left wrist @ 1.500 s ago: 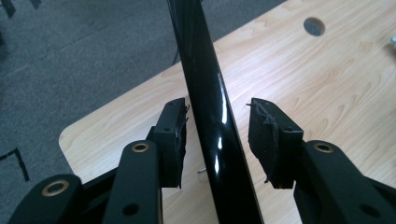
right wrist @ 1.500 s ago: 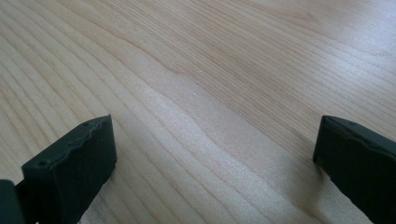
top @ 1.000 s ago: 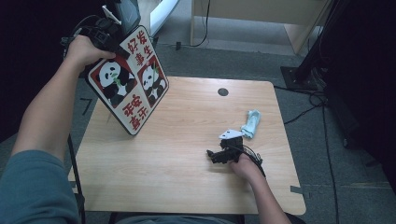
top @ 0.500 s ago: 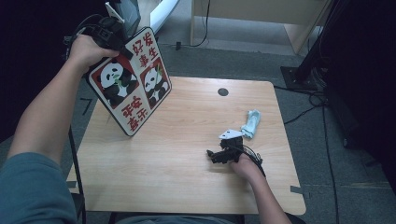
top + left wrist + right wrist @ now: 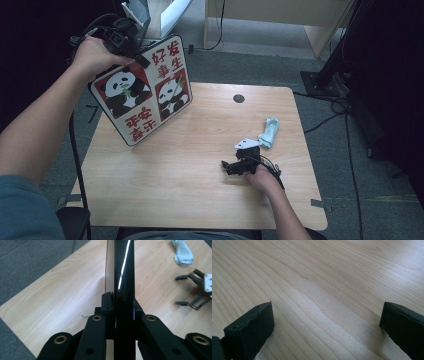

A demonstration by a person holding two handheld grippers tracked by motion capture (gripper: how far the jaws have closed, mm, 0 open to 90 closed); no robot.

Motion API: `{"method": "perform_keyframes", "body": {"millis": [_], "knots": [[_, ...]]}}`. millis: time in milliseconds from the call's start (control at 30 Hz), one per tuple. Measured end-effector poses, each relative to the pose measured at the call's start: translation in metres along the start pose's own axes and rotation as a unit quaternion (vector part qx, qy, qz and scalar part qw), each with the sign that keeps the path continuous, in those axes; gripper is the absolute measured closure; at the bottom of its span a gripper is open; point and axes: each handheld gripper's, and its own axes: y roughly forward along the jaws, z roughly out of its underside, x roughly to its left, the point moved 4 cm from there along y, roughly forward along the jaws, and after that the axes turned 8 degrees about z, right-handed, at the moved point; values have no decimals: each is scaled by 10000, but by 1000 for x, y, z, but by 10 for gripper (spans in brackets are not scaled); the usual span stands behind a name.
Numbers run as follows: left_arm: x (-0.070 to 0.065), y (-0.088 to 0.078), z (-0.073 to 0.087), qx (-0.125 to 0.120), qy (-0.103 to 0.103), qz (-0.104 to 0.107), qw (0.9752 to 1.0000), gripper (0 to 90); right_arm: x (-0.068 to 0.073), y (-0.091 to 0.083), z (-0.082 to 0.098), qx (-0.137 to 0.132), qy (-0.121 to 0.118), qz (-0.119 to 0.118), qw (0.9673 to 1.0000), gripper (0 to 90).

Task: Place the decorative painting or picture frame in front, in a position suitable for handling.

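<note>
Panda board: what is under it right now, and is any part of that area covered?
The panda board, clamped in the left gripper, tilts over the table. Bare wood shows beneath its edge in the left gripper view; the high view hides the tabletop behind its face.

This looks like a lab or recording room. A plain light-wood table (image 5: 200,175) stands on grey carpet (image 5: 260,65). Beyond the table runs a pale wooden unit (image 5: 300,15); to the table's right, black cables (image 5: 335,107) trail from a dark stand base (image 5: 325,80), with black curtain behind it.
</note>
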Motion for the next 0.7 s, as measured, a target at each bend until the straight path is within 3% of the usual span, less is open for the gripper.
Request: {"method": "perform_keyframes", "body": {"millis": [167, 467, 700], "knots": [[-28, 10, 3, 135, 229, 231, 9994, 813, 0, 0, 0, 2, -3, 4, 10000, 0], [-68, 27, 9, 135, 494, 706, 9962, 813, 0, 0, 0, -1, -2, 3, 10000, 0], [-95, 37, 14, 184, 695, 814, 9941, 809, 0, 0, 0, -2, -4, 2, 10000, 0]]}}
